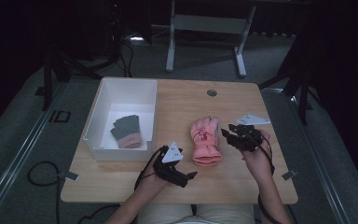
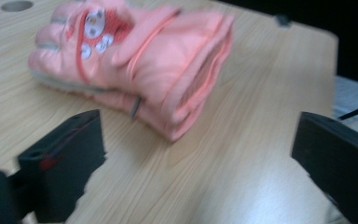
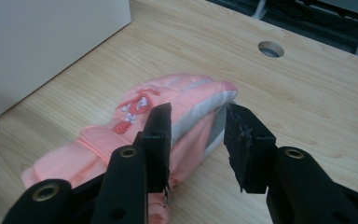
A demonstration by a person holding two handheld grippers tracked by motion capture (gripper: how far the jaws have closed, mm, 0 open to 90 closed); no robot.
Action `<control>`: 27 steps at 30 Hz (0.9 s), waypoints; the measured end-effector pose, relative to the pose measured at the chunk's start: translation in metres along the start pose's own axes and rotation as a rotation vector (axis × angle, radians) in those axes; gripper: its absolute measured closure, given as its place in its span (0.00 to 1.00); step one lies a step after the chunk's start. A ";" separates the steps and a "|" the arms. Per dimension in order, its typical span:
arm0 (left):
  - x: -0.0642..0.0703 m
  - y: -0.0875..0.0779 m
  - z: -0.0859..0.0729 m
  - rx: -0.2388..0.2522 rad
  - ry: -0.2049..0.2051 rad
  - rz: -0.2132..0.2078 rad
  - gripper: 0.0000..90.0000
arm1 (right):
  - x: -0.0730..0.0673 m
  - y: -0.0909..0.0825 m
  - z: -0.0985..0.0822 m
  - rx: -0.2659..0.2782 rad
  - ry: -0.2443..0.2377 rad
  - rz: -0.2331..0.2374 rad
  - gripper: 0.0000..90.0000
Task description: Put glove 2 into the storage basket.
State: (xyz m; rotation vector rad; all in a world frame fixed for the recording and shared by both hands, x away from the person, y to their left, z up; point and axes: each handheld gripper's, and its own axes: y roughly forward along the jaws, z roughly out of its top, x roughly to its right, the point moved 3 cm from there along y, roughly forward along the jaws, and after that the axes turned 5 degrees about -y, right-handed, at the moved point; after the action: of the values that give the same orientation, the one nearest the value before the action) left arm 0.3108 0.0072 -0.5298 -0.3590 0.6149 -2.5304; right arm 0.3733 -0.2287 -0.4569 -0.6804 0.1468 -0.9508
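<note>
While the pink glove (image 1: 205, 141) lies mid-table with its long axis from 12 to 6 o'clock, its fingertip end is flanked by the nearer right gripper (image 3: 196, 140), jaws parted, and the left gripper (image 1: 181, 176), jaws wide, is held at the cuff's 7 o'clock.

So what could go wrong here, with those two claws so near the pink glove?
The right gripper has its jaws open around the finger end of the pink glove; closing there might catch just a fingertip, so the glove could slip or dangle. The left gripper is open and short of the cuff, so it gives no support. The white box already holds grey gloves; a loose carry might miss it.
</note>
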 end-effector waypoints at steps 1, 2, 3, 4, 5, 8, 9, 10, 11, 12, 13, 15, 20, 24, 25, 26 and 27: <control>-0.001 0.000 0.006 0.001 0.013 0.019 0.04 | 0.004 0.000 -0.001 -0.003 -0.008 0.005 0.70; -0.002 0.000 0.010 0.001 0.018 0.017 0.05 | 0.008 0.001 -0.003 -0.012 -0.019 0.007 0.74; -0.004 0.000 0.015 0.007 0.014 0.014 0.06 | 0.010 0.001 -0.003 -0.022 -0.014 0.018 0.75; -0.006 0.001 0.020 0.012 0.003 0.014 0.07 | 0.012 0.002 -0.003 -0.021 -0.002 0.025 0.75; -0.008 0.002 0.026 0.015 -0.002 0.006 0.08 | 0.015 0.003 -0.003 -0.015 0.000 0.020 0.75; -0.015 0.007 0.040 0.021 -0.004 0.004 0.08 | 0.018 0.007 -0.001 -0.005 0.008 0.027 0.75; -0.018 0.009 0.044 0.019 -0.005 0.006 0.08 | 0.018 0.008 0.000 0.002 0.012 0.035 0.74; -0.021 0.011 0.049 0.020 -0.011 0.000 0.08 | 0.018 0.009 0.001 0.003 0.010 0.037 0.73; -0.024 0.014 0.053 0.022 -0.020 -0.009 0.08 | 0.017 0.011 0.001 0.004 0.002 0.039 0.73; -0.028 0.016 0.057 0.021 -0.028 -0.009 0.08 | 0.016 0.013 0.002 0.005 0.000 0.050 0.71; -0.030 0.019 0.060 0.015 -0.027 -0.010 0.09 | 0.016 0.015 0.003 0.010 -0.003 0.053 0.71; -0.035 0.023 0.066 0.008 -0.028 0.015 0.13 | 0.015 0.017 0.006 0.014 -0.007 0.056 0.71; -0.044 0.033 0.073 -0.050 0.002 0.047 0.19 | 0.008 0.018 0.016 0.034 -0.017 0.067 0.71; -0.050 0.037 0.073 -0.077 -0.007 0.066 0.22 | 0.001 0.027 0.021 0.025 -0.016 0.070 0.71; -0.054 0.039 0.073 -0.082 -0.028 0.073 0.22 | -0.002 0.032 0.021 0.014 -0.002 0.067 0.71; -0.055 0.040 0.073 -0.086 -0.033 0.075 0.24 | -0.004 0.042 0.020 -0.009 0.007 0.064 0.70; -0.058 0.041 0.072 -0.096 -0.040 0.092 0.24 | -0.004 0.047 0.019 -0.020 0.016 0.055 0.69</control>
State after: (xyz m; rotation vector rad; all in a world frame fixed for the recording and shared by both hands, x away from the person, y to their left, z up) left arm 0.4024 -0.0193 -0.4953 -0.4052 0.7231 -2.4062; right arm 0.4115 -0.1988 -0.4706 -0.6840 0.1883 -0.9029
